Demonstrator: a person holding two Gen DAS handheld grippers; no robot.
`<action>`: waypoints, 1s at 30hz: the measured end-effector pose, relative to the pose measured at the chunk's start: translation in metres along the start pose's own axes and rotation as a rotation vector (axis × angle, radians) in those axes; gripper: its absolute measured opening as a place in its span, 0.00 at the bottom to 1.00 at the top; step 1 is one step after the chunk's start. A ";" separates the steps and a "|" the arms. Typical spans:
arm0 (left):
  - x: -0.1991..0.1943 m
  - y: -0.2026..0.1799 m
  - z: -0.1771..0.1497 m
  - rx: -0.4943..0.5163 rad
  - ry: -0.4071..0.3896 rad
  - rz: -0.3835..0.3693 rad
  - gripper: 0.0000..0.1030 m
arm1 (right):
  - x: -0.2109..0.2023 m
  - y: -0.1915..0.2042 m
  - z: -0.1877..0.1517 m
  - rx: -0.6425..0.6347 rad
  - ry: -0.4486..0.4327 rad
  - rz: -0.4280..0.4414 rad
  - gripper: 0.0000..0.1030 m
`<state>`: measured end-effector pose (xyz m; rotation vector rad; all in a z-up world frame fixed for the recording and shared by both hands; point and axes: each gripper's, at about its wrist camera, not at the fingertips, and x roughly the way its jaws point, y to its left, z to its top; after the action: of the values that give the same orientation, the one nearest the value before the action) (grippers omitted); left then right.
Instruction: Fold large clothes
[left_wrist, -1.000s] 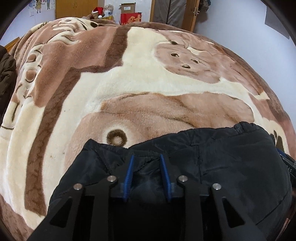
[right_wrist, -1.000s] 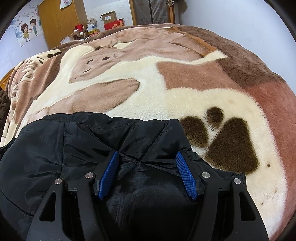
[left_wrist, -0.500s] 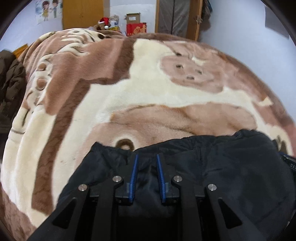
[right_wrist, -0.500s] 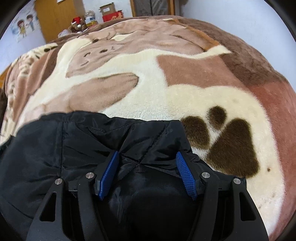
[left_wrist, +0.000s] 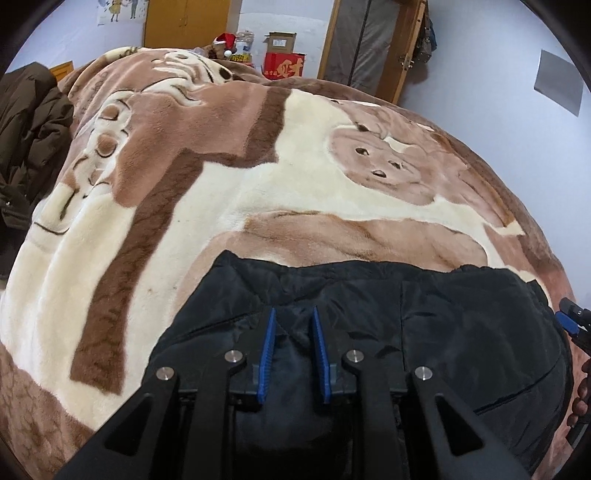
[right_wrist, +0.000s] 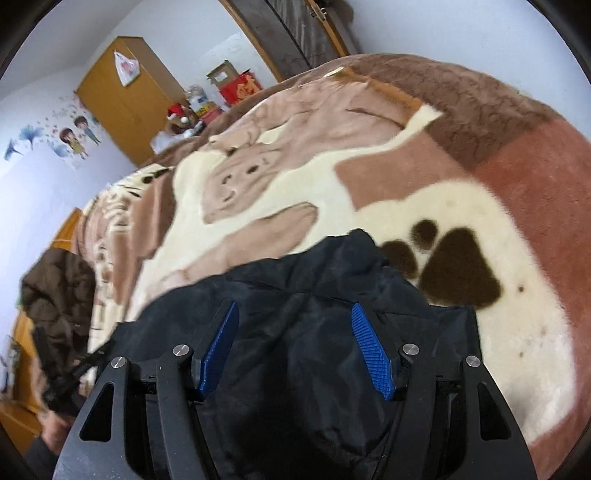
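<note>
The black padded jacket (left_wrist: 424, 332) lies on the bear-print blanket (left_wrist: 184, 206) at six o'clock. The left gripper (left_wrist: 293, 321) is clamped on a jacket fold. The right gripper (right_wrist: 293, 314) grips bunched jacket fabric, jaws wide; a red box (left_wrist: 284, 66) sits at twelve o'clock, contents unseen.

The black jacket (left_wrist: 443, 332) is smooth, faintly glossy quilted synthetic cloth. Beneath it lies a thick, matt plush blanket (left_wrist: 295, 177). Ribbed blue pads line the matt black plastic fingers (left_wrist: 266, 350).
</note>
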<state>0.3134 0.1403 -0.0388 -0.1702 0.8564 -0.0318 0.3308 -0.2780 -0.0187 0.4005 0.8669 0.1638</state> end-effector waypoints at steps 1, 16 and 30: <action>0.001 -0.002 -0.001 0.008 -0.003 0.007 0.21 | 0.004 0.001 -0.002 -0.012 0.002 -0.017 0.60; 0.048 -0.012 -0.009 0.038 0.022 0.068 0.19 | 0.062 -0.018 -0.016 -0.129 0.078 -0.247 0.44; -0.054 0.052 -0.033 0.003 -0.072 -0.078 0.19 | -0.062 0.011 -0.057 -0.245 -0.058 -0.165 0.45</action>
<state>0.2508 0.1918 -0.0276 -0.2013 0.7773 -0.0994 0.2475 -0.2711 -0.0033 0.1035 0.8079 0.1044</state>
